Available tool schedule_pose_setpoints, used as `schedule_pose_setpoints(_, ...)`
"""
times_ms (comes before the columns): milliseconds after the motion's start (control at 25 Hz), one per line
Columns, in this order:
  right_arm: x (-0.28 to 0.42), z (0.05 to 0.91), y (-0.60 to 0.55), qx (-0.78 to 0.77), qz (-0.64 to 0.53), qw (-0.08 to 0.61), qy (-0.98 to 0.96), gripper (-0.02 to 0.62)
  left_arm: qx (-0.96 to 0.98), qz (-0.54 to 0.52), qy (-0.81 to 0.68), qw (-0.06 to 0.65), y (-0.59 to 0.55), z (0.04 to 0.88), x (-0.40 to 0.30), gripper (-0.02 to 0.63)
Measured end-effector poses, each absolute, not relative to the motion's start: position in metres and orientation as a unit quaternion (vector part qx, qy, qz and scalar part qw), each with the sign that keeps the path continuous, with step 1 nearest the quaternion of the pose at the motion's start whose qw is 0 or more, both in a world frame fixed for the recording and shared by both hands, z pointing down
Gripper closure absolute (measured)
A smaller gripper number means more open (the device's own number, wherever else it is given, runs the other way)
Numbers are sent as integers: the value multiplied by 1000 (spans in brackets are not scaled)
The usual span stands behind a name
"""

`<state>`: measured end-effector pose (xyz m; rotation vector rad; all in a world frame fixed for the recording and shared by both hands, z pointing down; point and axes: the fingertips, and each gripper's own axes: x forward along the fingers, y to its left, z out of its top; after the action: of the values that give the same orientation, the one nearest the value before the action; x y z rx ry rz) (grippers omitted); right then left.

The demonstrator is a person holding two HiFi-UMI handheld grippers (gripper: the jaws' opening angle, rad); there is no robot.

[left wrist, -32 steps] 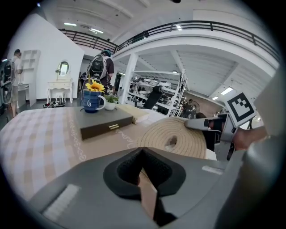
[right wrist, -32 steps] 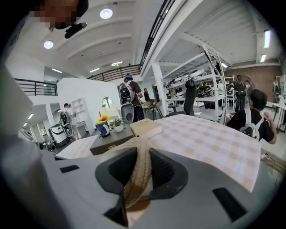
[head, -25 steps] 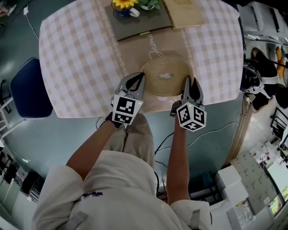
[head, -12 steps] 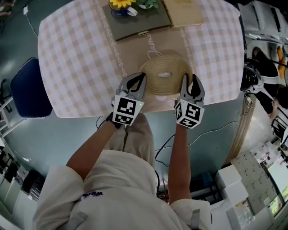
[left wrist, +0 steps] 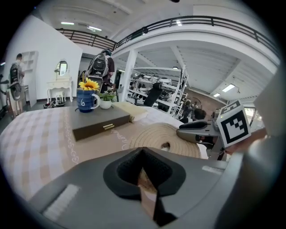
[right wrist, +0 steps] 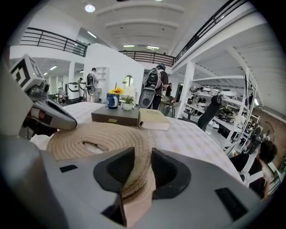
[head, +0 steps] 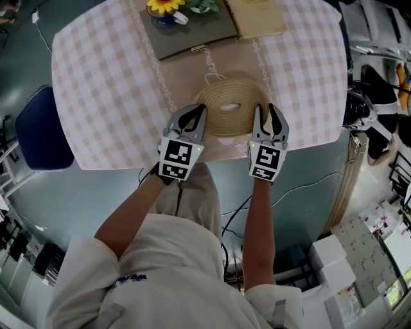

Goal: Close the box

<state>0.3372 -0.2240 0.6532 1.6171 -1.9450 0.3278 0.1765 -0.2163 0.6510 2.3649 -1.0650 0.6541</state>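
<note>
The dark grey box (head: 189, 29) with a brass latch lies shut at the far side of the table (head: 96, 77); it also shows in the left gripper view (left wrist: 100, 121) and the right gripper view (right wrist: 114, 115). A round coiled rope mat (head: 230, 106) lies near the front edge. My left gripper (head: 194, 110) rests at the mat's near left, its tips (left wrist: 143, 152) together with nothing held. My right gripper (head: 267, 110) stands at the mat's near right. Its jaws (right wrist: 143, 154) have just been opening, and the mat's rim (right wrist: 94, 136) shows in the gap between them.
A blue mug with a sunflower (head: 160, 14) and a small white plant pot stand on the box. A tan book (head: 260, 16) lies to its right. A blue chair (head: 40, 128) stands left of the table. People and shelves fill the hall behind.
The right gripper has rolled to level and its jaws stand wider around the mat's rim. The left gripper has kept still.
</note>
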Motion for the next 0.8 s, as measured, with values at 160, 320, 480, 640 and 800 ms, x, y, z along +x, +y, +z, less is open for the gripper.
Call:
schedule_pose_setpoints(160,339,656,-223,607,138,299,-723,474,860,249,-385,225,-217,653,179,604)
schedule_pose_setpoints(320,339,658,-226,608,151,303,-718,474,857,255,-388,222,-218,654,179,604)
schedule_pose_setpoints(480,339,661,-225,604,163,301,-720,476,855,257,-392,222,-218,656,179,604)
schedule_pose_setpoints(640,340,660,-224,600,177,301,-720,476,856,254,-391,221,-217,656,179,604)
schedule_pose_setpoints(800,339,657,-223,595,193,284,-727,472,845,246,-418,225,-223,653,167,604)
